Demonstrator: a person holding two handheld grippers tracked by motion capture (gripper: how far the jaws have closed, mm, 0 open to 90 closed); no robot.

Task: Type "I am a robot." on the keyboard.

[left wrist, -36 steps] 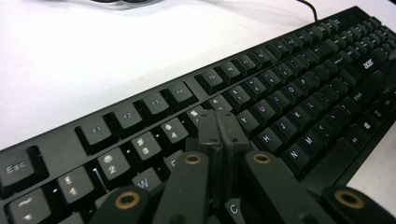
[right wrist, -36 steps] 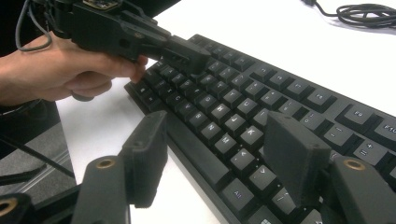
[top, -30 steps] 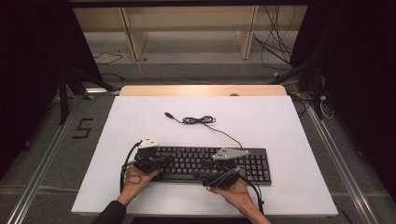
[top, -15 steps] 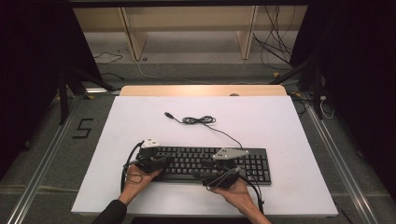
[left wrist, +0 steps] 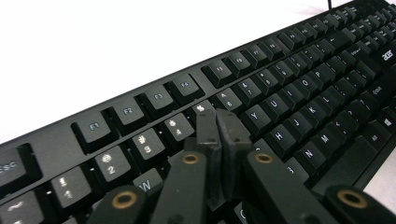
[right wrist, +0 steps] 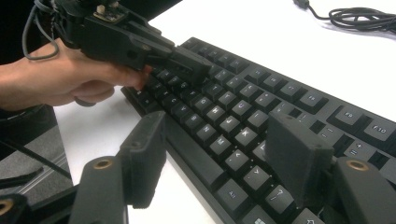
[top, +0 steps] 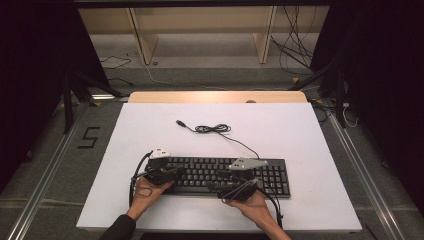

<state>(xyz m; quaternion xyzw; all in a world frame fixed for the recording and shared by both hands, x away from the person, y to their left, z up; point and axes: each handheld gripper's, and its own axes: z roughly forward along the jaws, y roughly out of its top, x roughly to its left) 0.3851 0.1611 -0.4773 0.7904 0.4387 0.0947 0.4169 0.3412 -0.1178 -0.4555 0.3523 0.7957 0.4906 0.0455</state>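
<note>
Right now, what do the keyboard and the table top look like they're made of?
Keyboard: likely moulded plastic, matt black; the keycaps show a dull sheen and printed white legends in the left gripper view. Table top: smooth, flat white surface with an even look, perhaps laminate or painted board; a bare wood-coloured strip runs along its far edge.

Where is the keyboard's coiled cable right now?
In the high view, the coiled cable lies on the white table, just beyond the keyboard, near the middle.

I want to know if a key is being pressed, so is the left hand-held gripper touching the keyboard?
Cannot tell. In the left gripper view the shut left hand-held gripper sits over the keyboard number row, hiding any contact.
</note>
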